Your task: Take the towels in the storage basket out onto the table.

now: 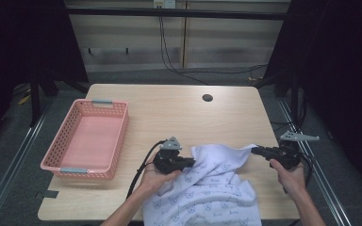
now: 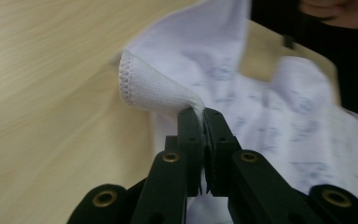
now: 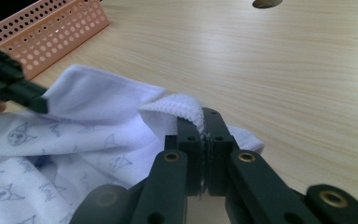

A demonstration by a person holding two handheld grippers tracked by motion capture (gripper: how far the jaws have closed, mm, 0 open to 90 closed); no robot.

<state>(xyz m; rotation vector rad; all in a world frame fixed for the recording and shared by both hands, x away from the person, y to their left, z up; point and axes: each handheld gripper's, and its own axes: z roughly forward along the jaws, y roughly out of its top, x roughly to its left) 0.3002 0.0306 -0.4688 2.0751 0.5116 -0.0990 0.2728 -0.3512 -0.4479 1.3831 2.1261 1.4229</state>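
While both claws clamped on the cloth (image 1: pixel 207 188): pink basket (image 1: pixel 87 139) well left, table hole (image 1: pixel 207 98) beyond.

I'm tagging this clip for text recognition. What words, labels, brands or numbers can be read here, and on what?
None can be read. The white cloth bears a repeated print of small cat faces, with no letters. The pink basket, the wooden table and both grippers, left and right, show no legible marking.

one towel (image 1: pixel 207 188), one basket (image 1: pixel 86 139)
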